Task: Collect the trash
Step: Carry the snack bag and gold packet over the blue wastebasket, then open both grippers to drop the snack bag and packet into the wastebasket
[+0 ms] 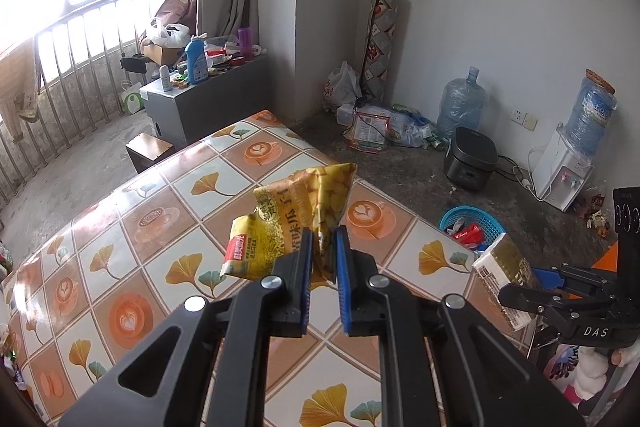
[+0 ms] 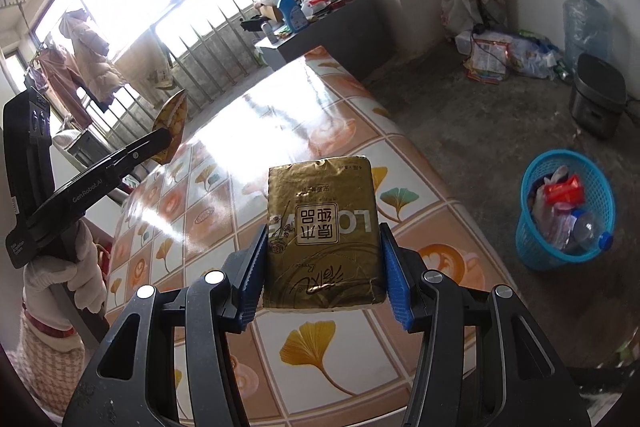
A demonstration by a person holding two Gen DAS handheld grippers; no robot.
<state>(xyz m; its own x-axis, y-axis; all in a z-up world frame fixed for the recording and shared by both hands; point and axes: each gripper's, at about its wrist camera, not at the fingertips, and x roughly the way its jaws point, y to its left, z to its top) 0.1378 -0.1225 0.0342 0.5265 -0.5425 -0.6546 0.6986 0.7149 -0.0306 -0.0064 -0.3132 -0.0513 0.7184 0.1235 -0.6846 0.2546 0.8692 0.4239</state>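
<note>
1. Yellow snack bag, crumpled and empty-looking, hangs pinched near its lower edge between the nearly closed jaws of the left gripper, lifted clear above the tiled tablecloth.
2. Gold tissue pack sits clamped between the blue pads of the right gripper; the jaws stand about half apart and press on its two long sides, so its long axis runs straight out along the fingers.
3. Both pieces of trash are up in the air over the table, not resting on it.
4. Down on the concrete floor, off the table's right-hand edge, stands the blue basket, already holding a bottle and some wrappers.
5. From where I stand, everything turns on this: the basket lies ahead and to the right of both tools, and well below them.
6. The right gripper is plainly the nearer one; the left gripper is further over the table, on the far side of it from the basket.
7. I'd guess the tissue pack goes in first, carried out past the table edge before the jaws part, with the snack bag following.
</note>
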